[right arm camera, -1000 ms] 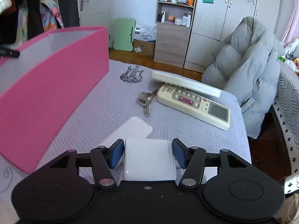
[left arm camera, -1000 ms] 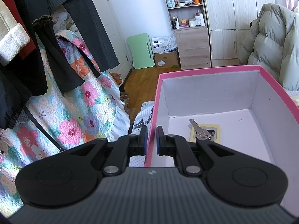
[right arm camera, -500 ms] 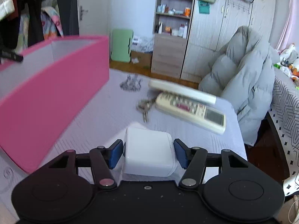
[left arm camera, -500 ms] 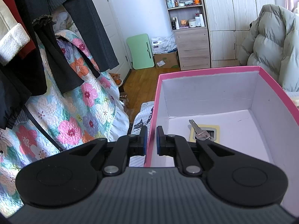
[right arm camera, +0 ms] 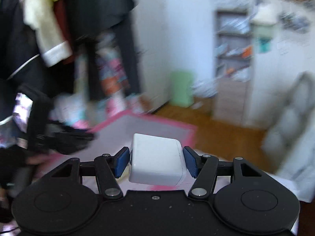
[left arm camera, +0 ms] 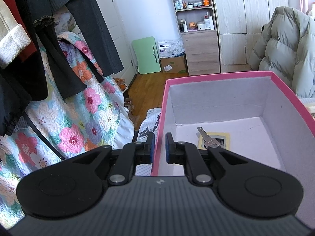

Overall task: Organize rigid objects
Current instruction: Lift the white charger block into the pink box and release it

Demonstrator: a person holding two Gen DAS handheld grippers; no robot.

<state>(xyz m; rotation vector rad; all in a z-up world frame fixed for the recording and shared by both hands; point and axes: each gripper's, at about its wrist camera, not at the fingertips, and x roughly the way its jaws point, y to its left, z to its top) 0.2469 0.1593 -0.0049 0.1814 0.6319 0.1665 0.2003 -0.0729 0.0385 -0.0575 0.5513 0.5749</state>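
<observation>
My left gripper point(left arm camera: 158, 147) is shut on the near left wall of a pink box point(left arm camera: 216, 77) with a white inside. In the box lie a silver key point(left arm camera: 206, 137) and a yellow card point(left arm camera: 222, 138). My right gripper point(right arm camera: 156, 162) is shut on a white block-shaped charger point(right arm camera: 157, 162) and holds it in the air above the pink box point(right arm camera: 157, 121). The right wrist view is blurred by motion. The left gripper point(right arm camera: 65, 137) shows there at the box's left edge.
Dark clothes point(left arm camera: 59, 29) hang at the left over a floral quilt point(left arm camera: 78, 118). A puffy grey jacket point(left arm camera: 285, 49) sits at the right. A shelf unit point(left arm camera: 196, 29) and a green board point(left arm camera: 146, 54) stand by the far wall.
My right gripper has lifted the white charger off the bed and swung left toward the pink box. The left gripper has stayed on the box wall.
</observation>
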